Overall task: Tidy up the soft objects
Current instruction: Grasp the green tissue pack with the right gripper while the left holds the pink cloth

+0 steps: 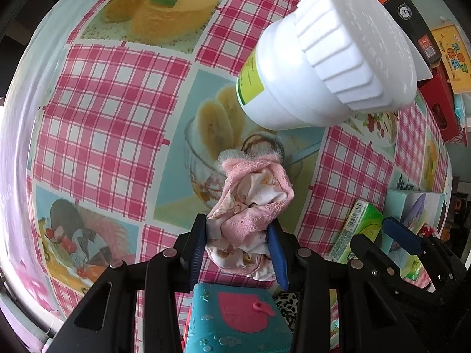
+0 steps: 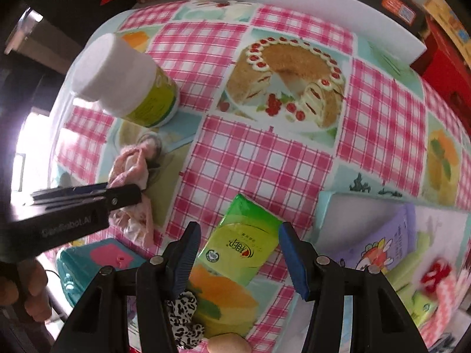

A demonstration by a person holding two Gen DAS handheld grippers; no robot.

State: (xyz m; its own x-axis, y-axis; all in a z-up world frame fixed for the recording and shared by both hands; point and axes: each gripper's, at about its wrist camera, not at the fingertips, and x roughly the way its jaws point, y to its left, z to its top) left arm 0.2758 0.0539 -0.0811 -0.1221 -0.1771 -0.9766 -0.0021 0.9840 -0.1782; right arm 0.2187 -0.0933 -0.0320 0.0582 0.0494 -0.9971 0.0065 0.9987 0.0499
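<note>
A crumpled pink cloth point(image 1: 253, 206) is pinched in the left tongs point(image 1: 238, 250) above the checked surface point(image 1: 117, 103); the right tongs point(image 2: 240, 253) are spread over a green tissue pack point(image 2: 244, 241)

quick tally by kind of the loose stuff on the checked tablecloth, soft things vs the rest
Soft cloth items: 2, the pink cloth bundle and the leopard-print scrunchie
Tissue packs: 1, the green tissue pack
Bottles: 1, the white bottle
Pouches: 1, the teal pouch
Total: 5, not counting the boxes at the table's edges
</note>
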